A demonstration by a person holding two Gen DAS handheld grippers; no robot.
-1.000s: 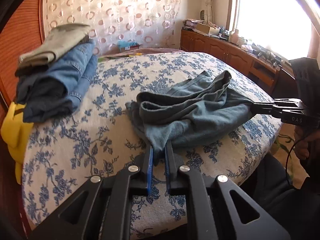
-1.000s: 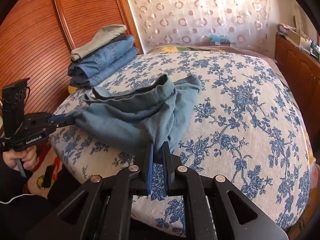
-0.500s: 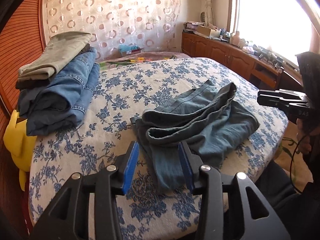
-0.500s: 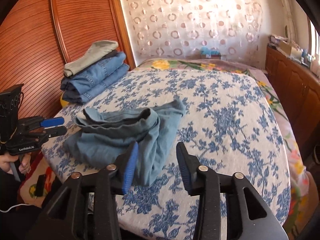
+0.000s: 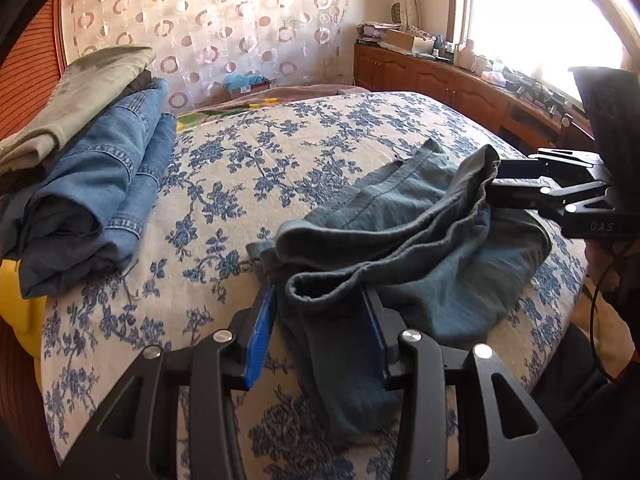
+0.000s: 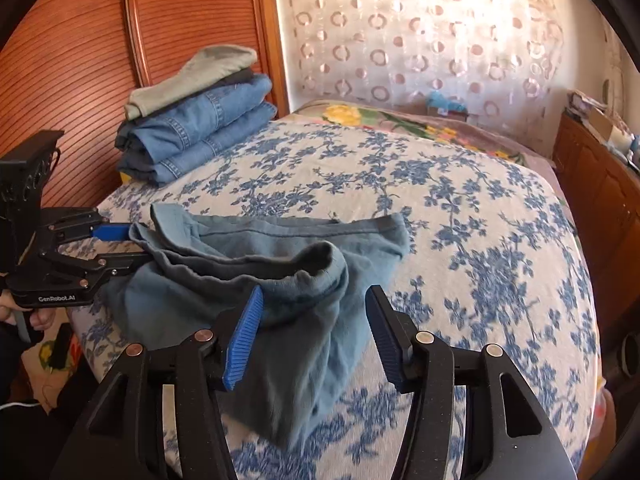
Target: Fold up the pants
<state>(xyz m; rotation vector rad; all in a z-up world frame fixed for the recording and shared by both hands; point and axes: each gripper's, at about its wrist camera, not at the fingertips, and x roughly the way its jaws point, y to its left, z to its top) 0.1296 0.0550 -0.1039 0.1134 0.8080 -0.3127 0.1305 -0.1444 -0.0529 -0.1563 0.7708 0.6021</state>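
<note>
Teal pants [image 5: 420,248] bunched on the bed [image 5: 248,168], both hand-held grippers gaping, gripping nothing.
I risk pinching one layer only, left hand-held gripper [image 5: 320,336] and right hand-held gripper [image 6: 316,332] folding crooked.

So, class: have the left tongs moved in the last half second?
Yes. The left tongs, open, have come forward to straddle the pants; the jeans pile looms nearer.

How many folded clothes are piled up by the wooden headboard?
3 that I can see: an olive-grey garment on top, a thin dark one beneath it, and blue jeans at the bottom. More may be hidden inside the pile. The teal pants lie apart, unfolded.
</note>
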